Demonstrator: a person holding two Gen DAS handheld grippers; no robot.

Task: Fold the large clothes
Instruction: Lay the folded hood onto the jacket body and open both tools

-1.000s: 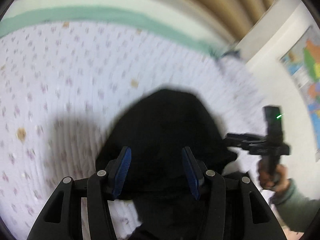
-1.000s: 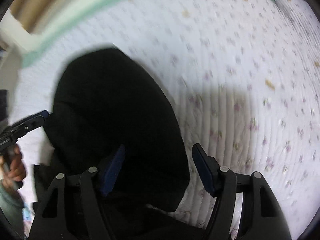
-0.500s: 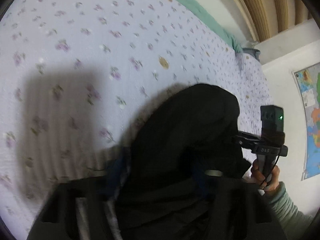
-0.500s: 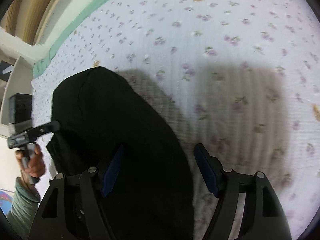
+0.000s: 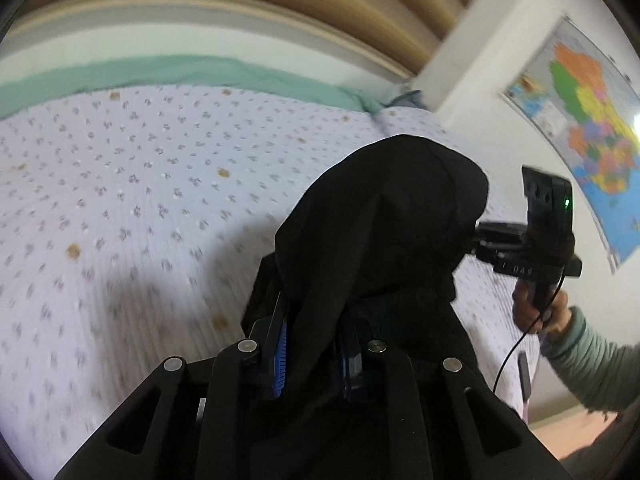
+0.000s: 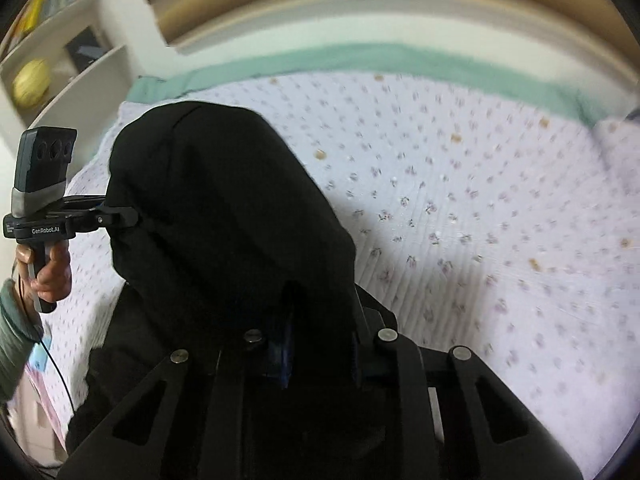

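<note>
One black garment [image 5: 384, 220], two grippers: left gripper [image 5: 314, 354], right gripper [image 6: 320, 354], one bed [image 5: 120, 184], one wall map [image 5: 592, 136].

2 wrist fisheyes, each looking forward and down along its own fingers, close over the black garment [image 5: 384, 216]. Both face the floral bedspread [image 5: 132, 184] and far wall. Each sees the other gripper: right [image 5: 476, 240], left [image 6: 136, 216].
</note>
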